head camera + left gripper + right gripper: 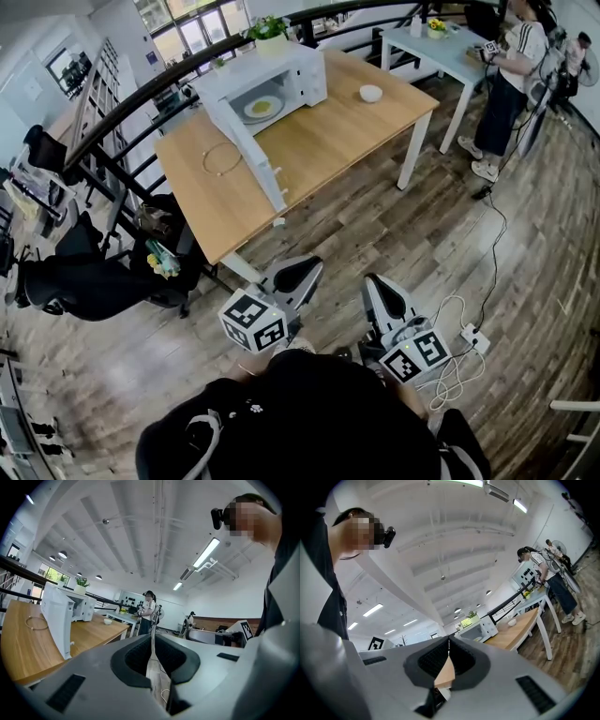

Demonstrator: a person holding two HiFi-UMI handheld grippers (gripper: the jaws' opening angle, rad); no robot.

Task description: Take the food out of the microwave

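Note:
A white microwave [272,84] stands at the far end of a wooden table [328,141], its door [246,150] swung open toward me. Inside it sits a plate with yellow food [262,107]. My left gripper [312,264] and right gripper [371,281] hang low in front of me, over the floor and short of the table's near corner. Both are shut with nothing between the jaws. In the left gripper view the left gripper [152,637] points past the microwave [77,605] and its door [56,620]. The right gripper [449,641] faces the microwave [480,629] from a distance.
A white bowl [371,93] and a thin ring [223,157] lie on the table. A potted plant [269,28] tops the microwave. A black chair [94,281] stands left, a railing behind. A person [511,75] stands at a second table. Cables and a power strip [469,336] lie on the floor.

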